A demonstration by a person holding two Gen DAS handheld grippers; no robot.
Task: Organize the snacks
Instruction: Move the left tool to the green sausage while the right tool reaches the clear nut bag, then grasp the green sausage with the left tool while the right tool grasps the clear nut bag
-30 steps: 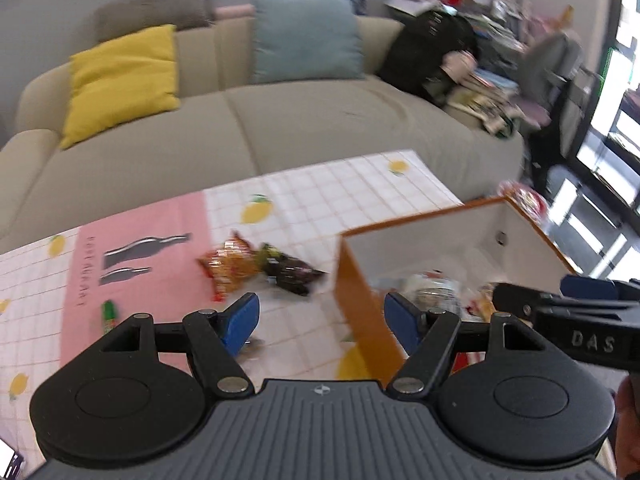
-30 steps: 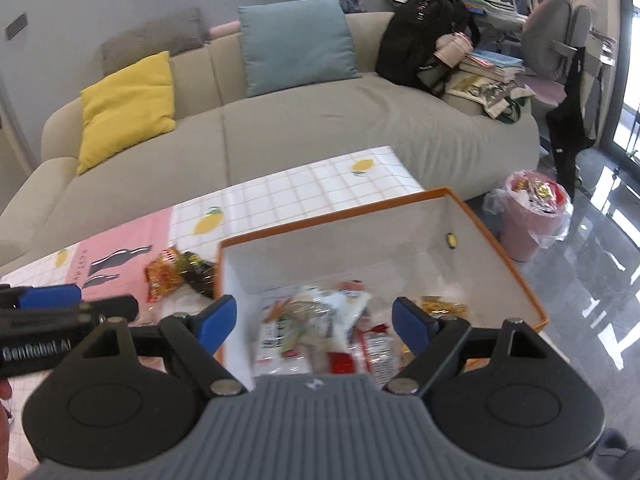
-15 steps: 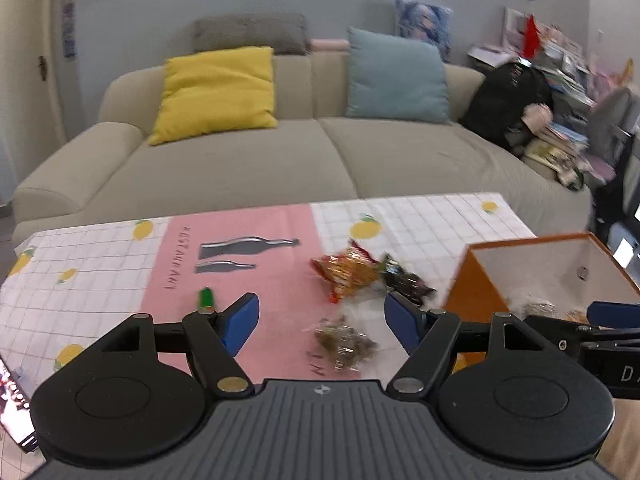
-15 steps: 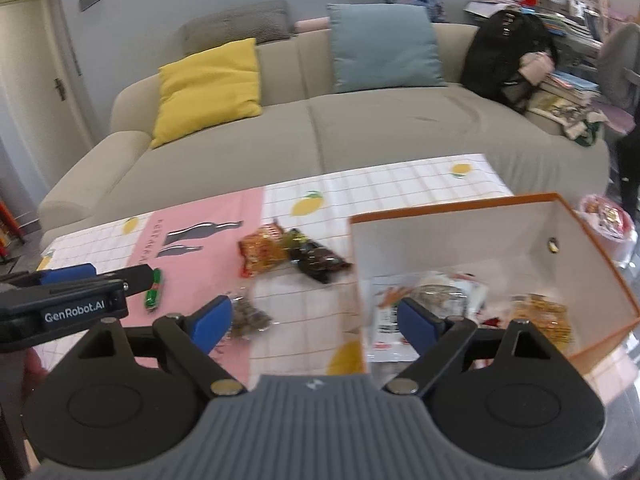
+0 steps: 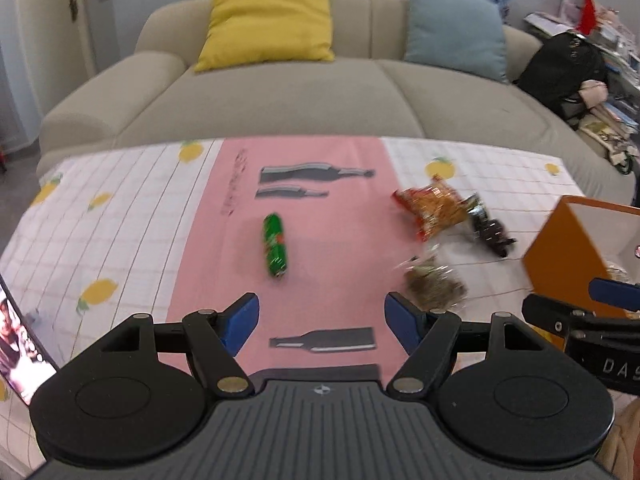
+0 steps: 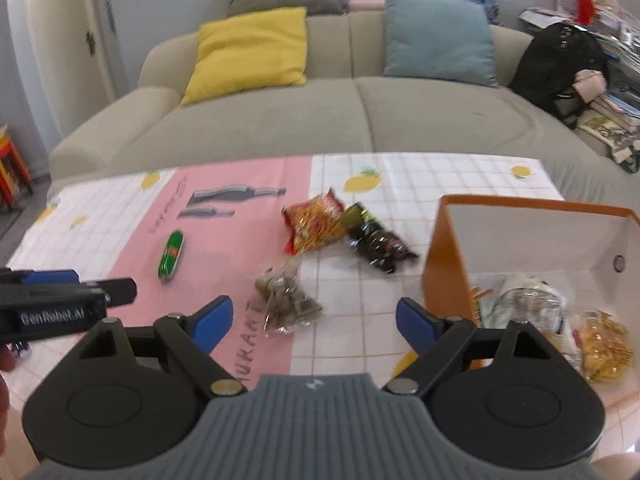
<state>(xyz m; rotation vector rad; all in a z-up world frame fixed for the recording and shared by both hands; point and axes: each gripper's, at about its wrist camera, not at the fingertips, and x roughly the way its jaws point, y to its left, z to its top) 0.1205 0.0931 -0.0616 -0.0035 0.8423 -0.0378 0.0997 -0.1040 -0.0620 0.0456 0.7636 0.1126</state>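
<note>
Several snacks lie on the pink and white tablecloth [image 5: 120,216]: a green stick pack [image 5: 275,249], a red-orange packet [image 5: 434,206], a dark packet [image 5: 490,230] and a clear brownish packet [image 5: 434,286]. My left gripper [image 5: 322,322] hovers open just short of the green pack [image 6: 172,255], with nothing between its blue pads. My right gripper [image 6: 314,320] hangs over the clear packet [image 6: 286,304]. Its jaws are closing a little but still stand wide with nothing between them. The orange box [image 6: 444,264] on the right holds several snacks [image 6: 520,304].
A beige sofa [image 5: 280,92] with a yellow cushion [image 5: 268,24] and a blue cushion [image 5: 452,24] runs behind the table. A lit screen [image 5: 20,348] leans at the table's left edge. A black backpack [image 6: 560,64] and clutter sit on the right.
Both views have swung left and sunk toward the table, away from the orange box. The loose snacks and the green pack now lie nearer and more central. Both grippers stay wide.
</note>
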